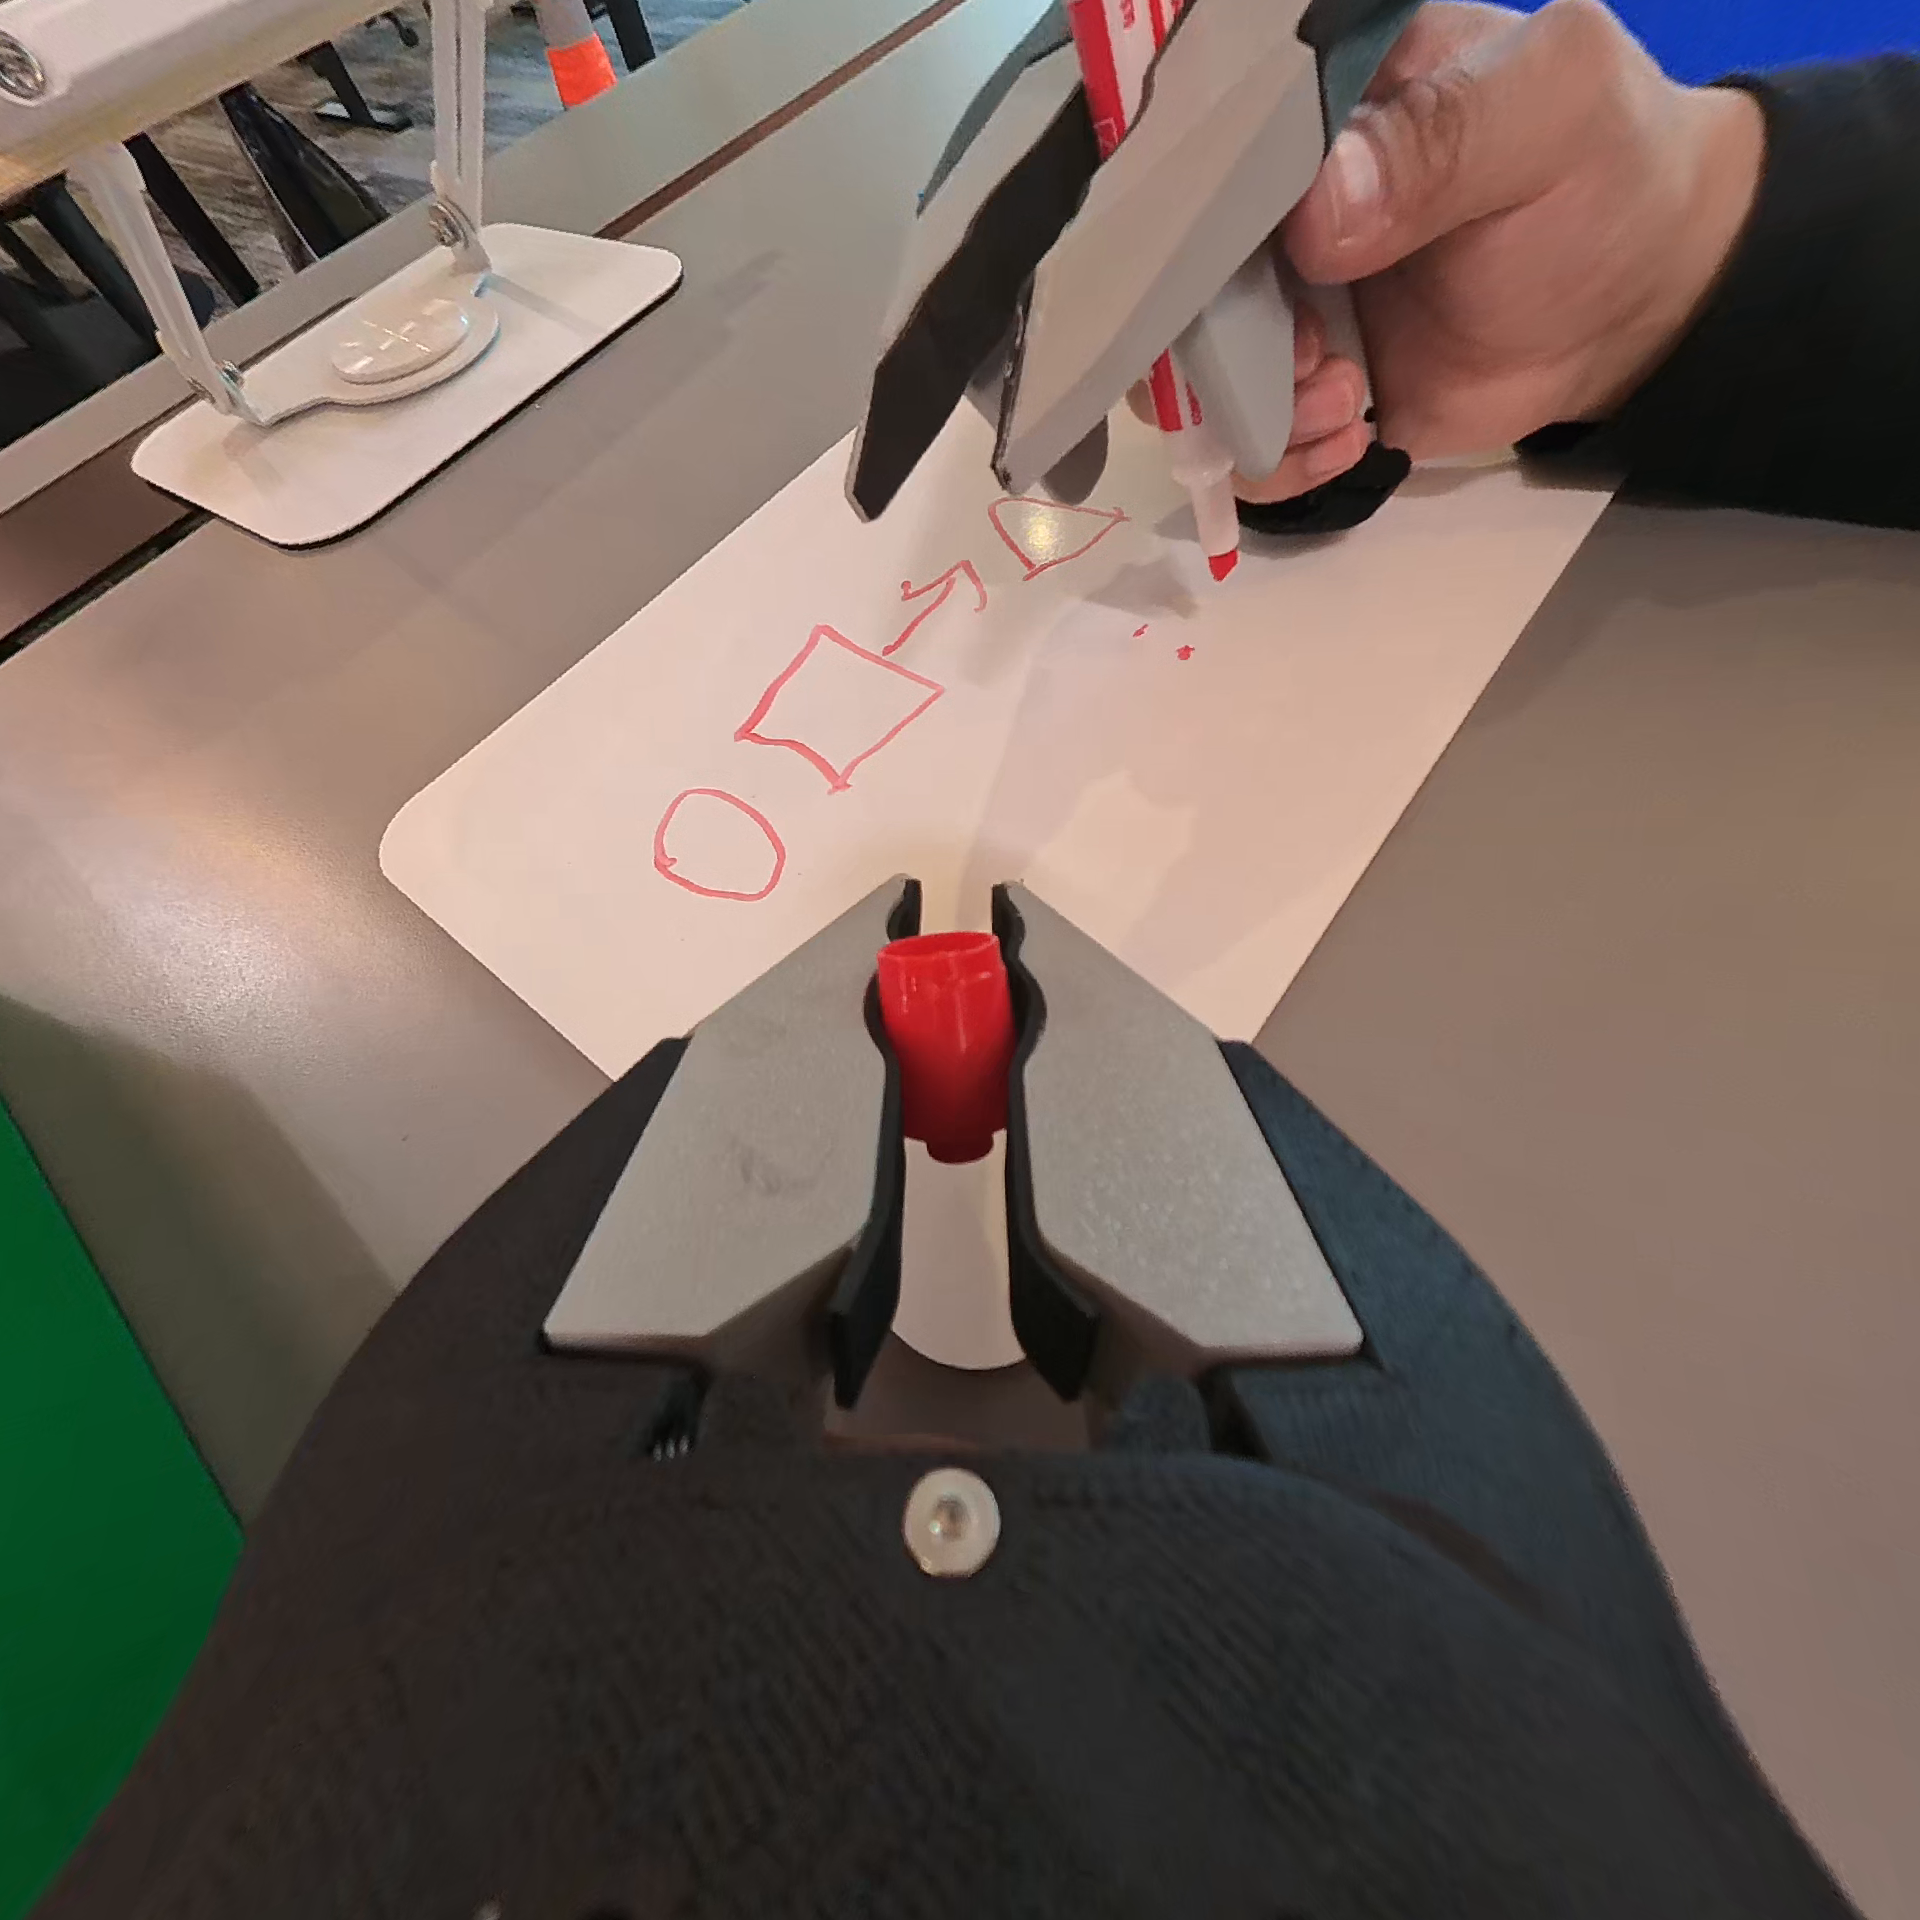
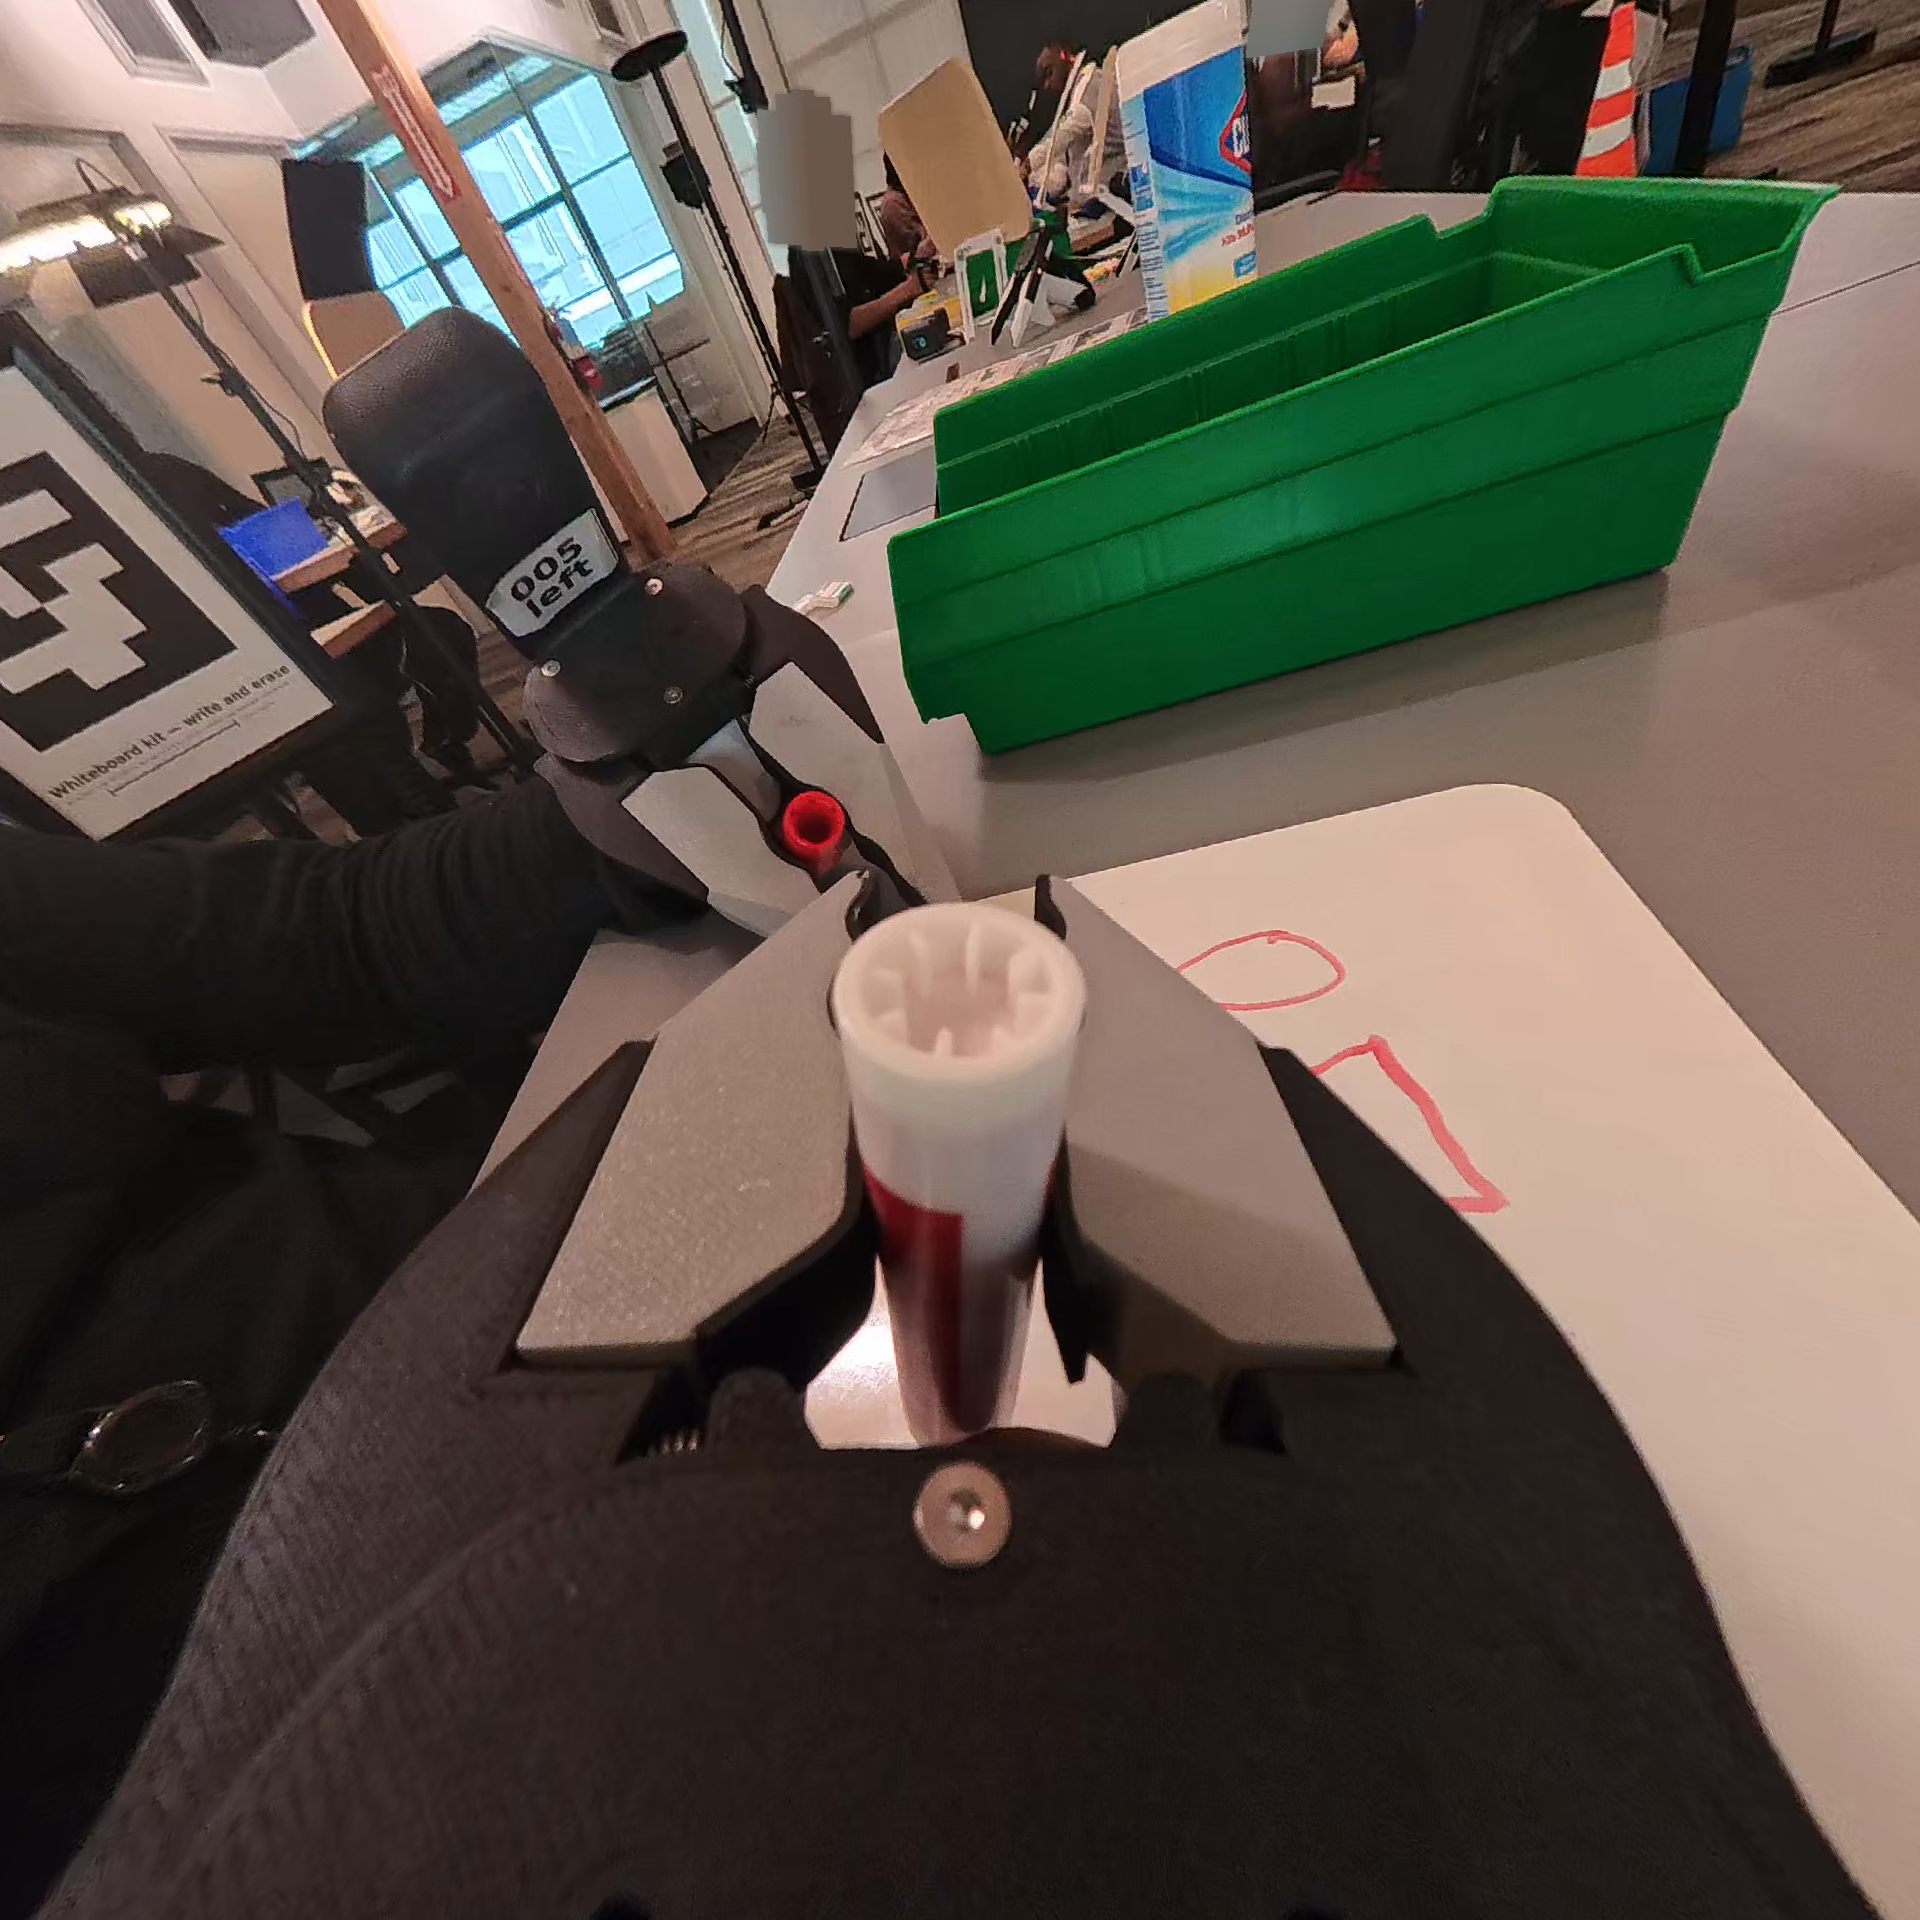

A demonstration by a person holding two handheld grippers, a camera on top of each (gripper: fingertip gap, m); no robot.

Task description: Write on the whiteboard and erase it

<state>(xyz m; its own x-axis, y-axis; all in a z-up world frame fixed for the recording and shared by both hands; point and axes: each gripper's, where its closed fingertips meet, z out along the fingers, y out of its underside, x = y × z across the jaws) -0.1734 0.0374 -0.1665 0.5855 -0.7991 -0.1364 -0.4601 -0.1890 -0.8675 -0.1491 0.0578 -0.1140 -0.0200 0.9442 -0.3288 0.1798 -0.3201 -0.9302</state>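
A white whiteboard sheet (image 1: 1195, 831) lies flat on the grey table, with a red circle, square, arrow and triangle drawn on it. It also shows in the right wrist view (image 2: 1558, 1039). My left gripper (image 1: 956, 896) is shut on the red marker cap (image 1: 943, 1023), held over the board's near edge. My right gripper (image 2: 951, 894) is shut on the red-and-white marker (image 2: 961, 1091). In the left wrist view that gripper (image 1: 935, 488) holds the marker (image 1: 1210, 520) upright, its red tip just above the board beside the triangle. The left gripper (image 2: 831, 862) with the cap (image 2: 810, 826) shows in the right wrist view.
A long green plastic bin (image 2: 1351, 499) stands on the table beyond the board. A white stand with a flat base (image 1: 416, 384) sits at the far left. A wipes canister (image 2: 1190, 166) stands farther back. A person's hand (image 1: 1507, 239) grips the right gripper. One gripper's finger ends stand about 7 cm off the other's. Both grippers' tips are roughly 35 cm from the flat base (image 1: 416, 384).
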